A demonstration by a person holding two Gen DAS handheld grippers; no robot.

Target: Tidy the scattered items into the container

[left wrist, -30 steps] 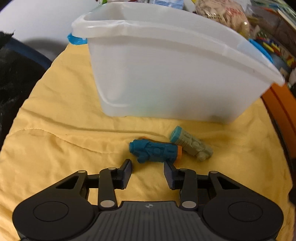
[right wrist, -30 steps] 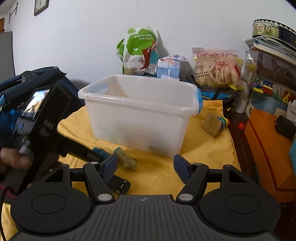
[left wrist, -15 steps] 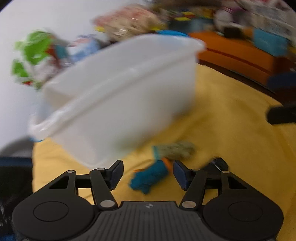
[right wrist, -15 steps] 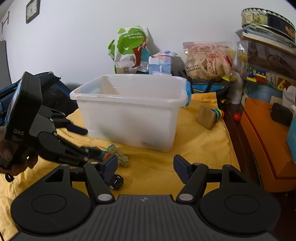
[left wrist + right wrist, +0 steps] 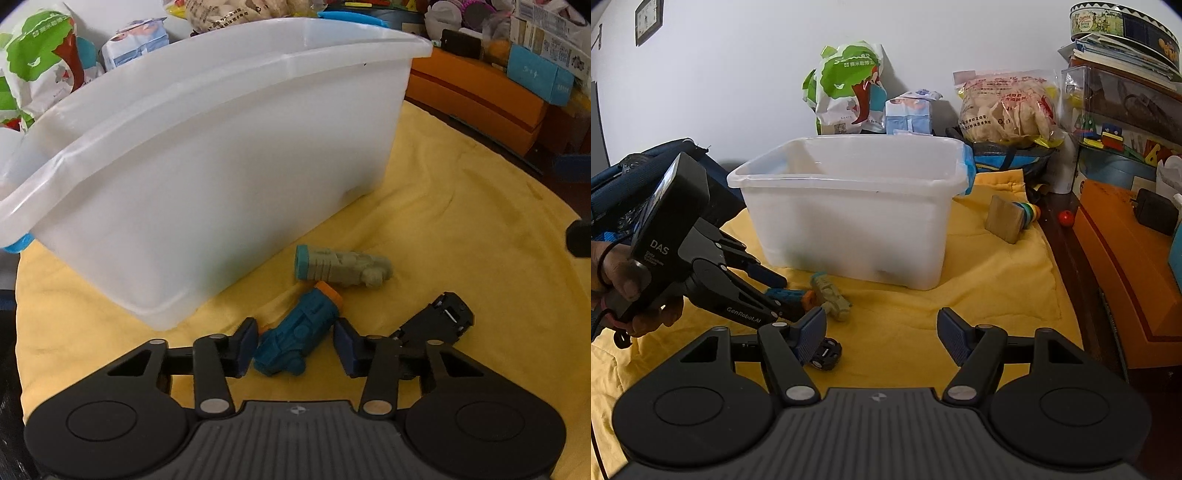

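A white plastic container (image 5: 221,147) (image 5: 849,221) stands on a yellow cloth (image 5: 461,206). In front of it lie a blue toy with an orange end (image 5: 299,332) (image 5: 785,294), a grey-green toy with a teal end (image 5: 343,267) (image 5: 831,295) and a black toy car (image 5: 443,317) (image 5: 825,356). My left gripper (image 5: 295,345) (image 5: 786,297) straddles the blue toy. Its jaws are closing, with thin gaps still showing at the pads. My right gripper (image 5: 882,332) hovers open over bare cloth, holding nothing, with the car just beyond its left finger.
A wooden block with a rainbow piece (image 5: 1006,219) and a red ball (image 5: 1065,218) lie right of the container. An orange box (image 5: 1126,258) borders the cloth on the right. Snack bags (image 5: 849,88) line the wall behind; a dark blue bag (image 5: 635,173) sits left.
The left gripper rolled sideways and moved forward so the blue toy now lies between its fingers; its jaws widened, then narrowed. The right gripper stayed in place.
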